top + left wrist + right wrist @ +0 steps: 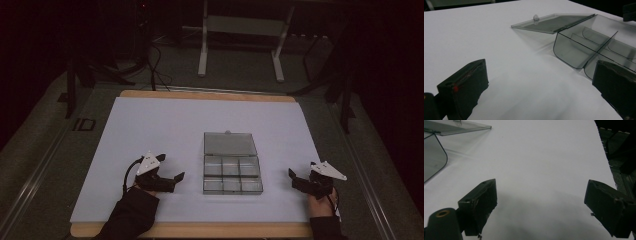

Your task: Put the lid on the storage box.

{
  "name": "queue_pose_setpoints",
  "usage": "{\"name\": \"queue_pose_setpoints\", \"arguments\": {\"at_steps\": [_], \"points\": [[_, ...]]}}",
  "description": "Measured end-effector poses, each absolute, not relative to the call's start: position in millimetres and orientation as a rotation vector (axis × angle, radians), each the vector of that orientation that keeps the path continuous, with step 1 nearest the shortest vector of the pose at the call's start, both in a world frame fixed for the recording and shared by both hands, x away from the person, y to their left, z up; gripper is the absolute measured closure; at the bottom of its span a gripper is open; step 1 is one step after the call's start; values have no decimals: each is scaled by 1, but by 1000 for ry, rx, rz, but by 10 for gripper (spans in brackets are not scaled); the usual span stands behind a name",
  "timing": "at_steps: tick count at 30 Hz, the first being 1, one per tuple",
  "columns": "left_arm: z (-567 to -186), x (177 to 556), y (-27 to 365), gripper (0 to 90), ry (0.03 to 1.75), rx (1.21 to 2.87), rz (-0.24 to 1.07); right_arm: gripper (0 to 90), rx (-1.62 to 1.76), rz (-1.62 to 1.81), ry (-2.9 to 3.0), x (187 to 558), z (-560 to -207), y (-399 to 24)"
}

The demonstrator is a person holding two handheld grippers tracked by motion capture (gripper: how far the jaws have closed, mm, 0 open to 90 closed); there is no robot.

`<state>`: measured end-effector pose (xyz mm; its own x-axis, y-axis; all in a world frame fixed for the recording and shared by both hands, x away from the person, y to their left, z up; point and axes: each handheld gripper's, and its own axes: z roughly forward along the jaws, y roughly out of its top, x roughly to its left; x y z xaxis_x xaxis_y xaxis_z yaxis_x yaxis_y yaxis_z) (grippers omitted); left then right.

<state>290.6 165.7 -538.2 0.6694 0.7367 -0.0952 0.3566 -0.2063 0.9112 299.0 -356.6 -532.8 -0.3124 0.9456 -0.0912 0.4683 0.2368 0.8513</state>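
One box lies on the tabletop, near the middle and toward the person's edge. It is clear, smoke-tinted plastic with rounded corners. Thin partitions divide it into six compartments, three across and two deep. One lid, a flat panel of the same plastic, is hinged at the far side of the box and folded fully back, lying flat on the tabletop with a small latch tab on its far edge. In the left gripper view the box appears at upper right, and the compartments visible there hold nothing.

Two claws are present. The left claw sits left of the box, near it but not touching. The hand behind it wears a dark sleeve and holds the claw low and roughly level, pointing toward the box. Its jaws stand apart with bare tabletop between them.

The right claw sits right of the box, farther from it than the left claw, and points back toward the box. Its jaws also stand apart over bare tabletop, gripping nothing. Each claw carries one grey three-cornered plate on top.

The jaws are black blocks with worn, rough edges. The tabletop is a smooth white sheet laid on a wooden board.
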Motion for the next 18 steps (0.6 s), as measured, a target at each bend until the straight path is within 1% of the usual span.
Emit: {"name": "queue_pose_setpoints", "arguments": {"at_steps": [8,16,18], "points": [[-538,291,164,17,873,1833,446,111,1280,972,1894,299,-533,-355],[-538,297,165,17,901,1844,384,111,1279,981,1881,297,-533,-356],[-538,299,164,21,911,1865,351,112,1283,982,1883,298,-533,-356]]}}
